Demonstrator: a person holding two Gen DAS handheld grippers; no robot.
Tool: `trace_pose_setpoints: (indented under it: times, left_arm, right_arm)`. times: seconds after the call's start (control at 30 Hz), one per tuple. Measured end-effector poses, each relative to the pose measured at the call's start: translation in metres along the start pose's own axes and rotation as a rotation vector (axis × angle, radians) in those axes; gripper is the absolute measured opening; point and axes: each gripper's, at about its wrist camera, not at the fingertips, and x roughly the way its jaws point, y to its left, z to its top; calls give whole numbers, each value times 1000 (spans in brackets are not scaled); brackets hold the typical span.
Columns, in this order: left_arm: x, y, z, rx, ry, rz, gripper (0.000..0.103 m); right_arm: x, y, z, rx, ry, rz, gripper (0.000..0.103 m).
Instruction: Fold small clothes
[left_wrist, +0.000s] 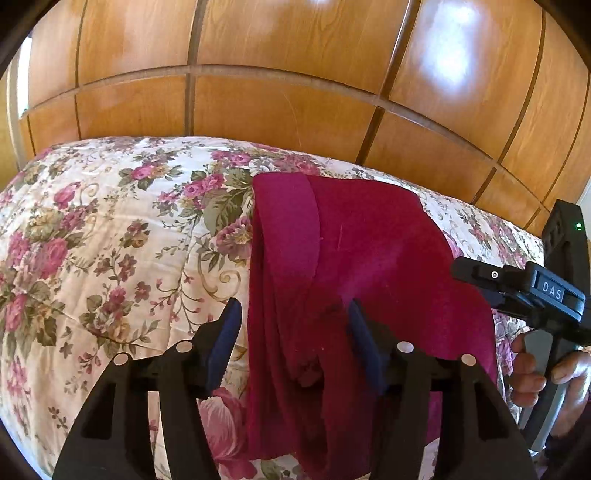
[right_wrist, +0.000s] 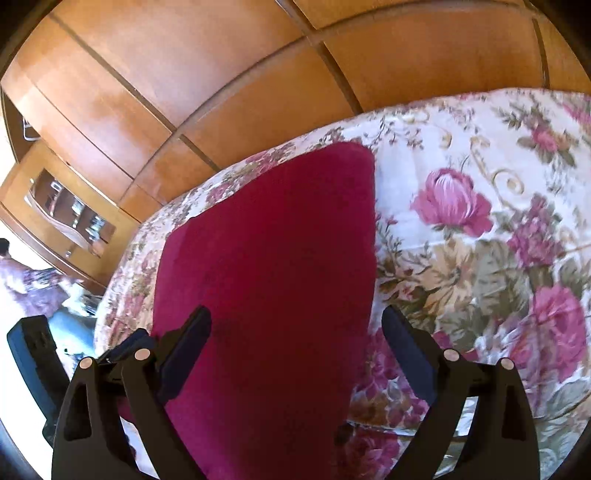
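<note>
A dark pink garment (left_wrist: 369, 240) lies on the flowered bedspread (left_wrist: 92, 240), with one long strip folded over its left side. My left gripper (left_wrist: 293, 328) stands open low over the garment's near end. Its right finger is on the cloth and its left finger is beside the cloth's edge, over the bedspread. In the right wrist view the garment (right_wrist: 277, 240) looks smooth and narrow. My right gripper (right_wrist: 297, 332) is wide open above its near part, not pressing on it. The right gripper's body (left_wrist: 524, 291) and the hand (left_wrist: 532, 373) that holds it show at the garment's right edge.
Wooden wardrobe doors (left_wrist: 277, 110) rise right behind the bed's far edge. Bedspread (right_wrist: 480, 240) stretches to either side of the garment. At the far left of the right wrist view are a wooden shelf niche (right_wrist: 70, 214) and a person (right_wrist: 22, 280) in the background.
</note>
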Motion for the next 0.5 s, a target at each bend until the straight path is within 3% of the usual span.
trace_pose_setpoints:
  times: [0.23,0.5]
  left_arm:
    - [9,5,-2,-1,18,-20,59]
    - [25,14,-5,-14,44,-87,59]
  right_arm:
    - [19,-10,0,52,60,92,92]
    - [38,-10,3,52,127,153,80]
